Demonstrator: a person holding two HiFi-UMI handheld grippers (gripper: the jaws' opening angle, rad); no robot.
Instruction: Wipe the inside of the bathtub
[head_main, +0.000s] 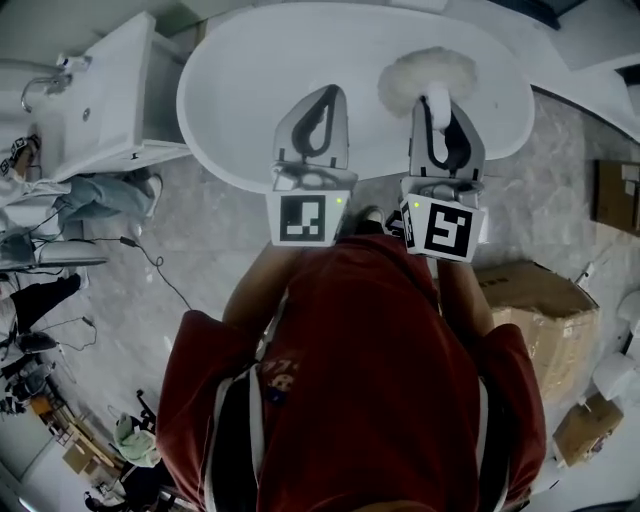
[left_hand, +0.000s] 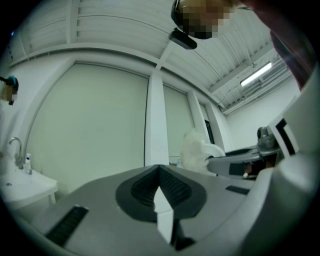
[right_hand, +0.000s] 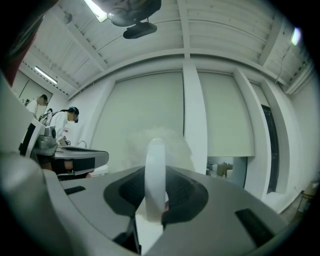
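Note:
The white oval bathtub (head_main: 250, 80) lies below me, its rim near my feet. A fluffy white duster (head_main: 428, 78) hangs over the tub's right side, and my right gripper (head_main: 438, 102) is shut on its white handle (right_hand: 155, 170). The fluff (right_hand: 152, 142) spreads just beyond the jaws in the right gripper view. My left gripper (head_main: 325, 95) hovers over the tub's middle beside the right one. Its jaws are shut, tips (left_hand: 159, 187) meeting with nothing between them. In the left gripper view the duster (left_hand: 192, 150) shows off to the right. Both gripper views point up at walls and ceiling.
A white washbasin (head_main: 100, 90) with a tap stands left of the tub. Cardboard boxes (head_main: 540, 295) sit on the marbled floor at the right. Cables (head_main: 150, 260) trail over the floor at the left. People (right_hand: 62, 122) stand in the background at the left.

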